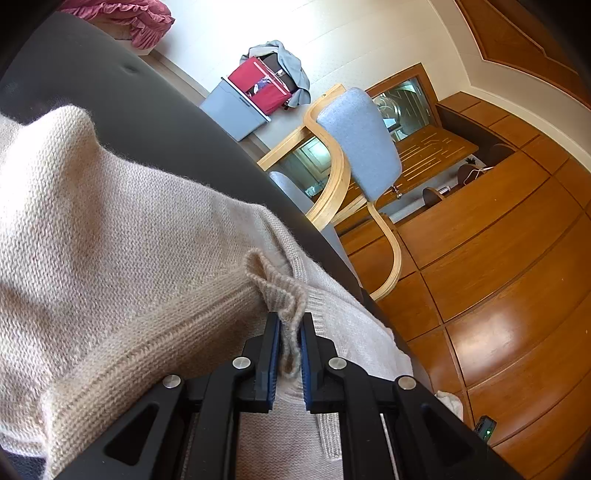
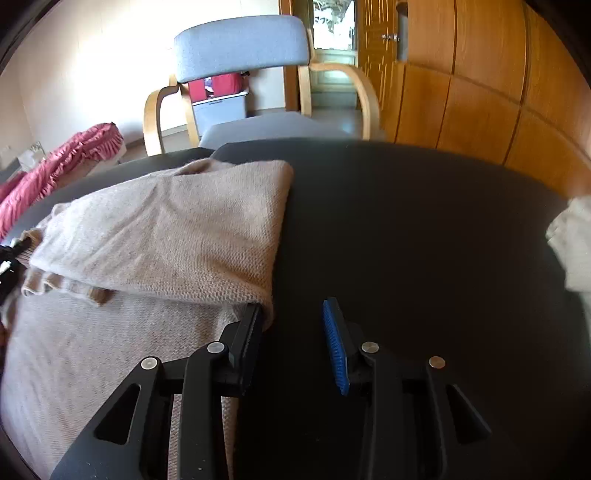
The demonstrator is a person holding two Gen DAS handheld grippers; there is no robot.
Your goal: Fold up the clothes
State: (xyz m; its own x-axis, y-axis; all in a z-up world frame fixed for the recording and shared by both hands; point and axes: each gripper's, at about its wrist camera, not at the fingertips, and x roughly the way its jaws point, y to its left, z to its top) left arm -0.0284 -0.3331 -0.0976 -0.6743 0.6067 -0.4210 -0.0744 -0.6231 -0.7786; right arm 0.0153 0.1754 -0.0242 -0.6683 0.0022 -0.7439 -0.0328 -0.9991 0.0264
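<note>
left tool (image 1: pixel 290 325) pinches sweater (image 1: pixel 110 236) cuff.

Grey-blue armchair (image 1: pixel 364 147) w/ bent-wood arms sits just past my dark table (image 1: pixel 122 107); in the right view the same chair (image 2: pixel 242 44) faces me, seat just behind the table edge (image 2: pixel 424 206). Behind it, by the cream wall, I see a grey bin (image 1: pixel 236 107) w/ a red bag (image 1: pixel 260 88) on top & a grey cloth (image 1: pixel 291 64) draped over that. Pink ruffled bedding (image 1: pixel 136 18) far left, also in the right view (image 2: pixel 62 166). Wood-panel cupboards (image 1: pixel 491 236) run along the right side. Small black device w/ green light (image 1: pixel 487 428) near frame edge.
</note>
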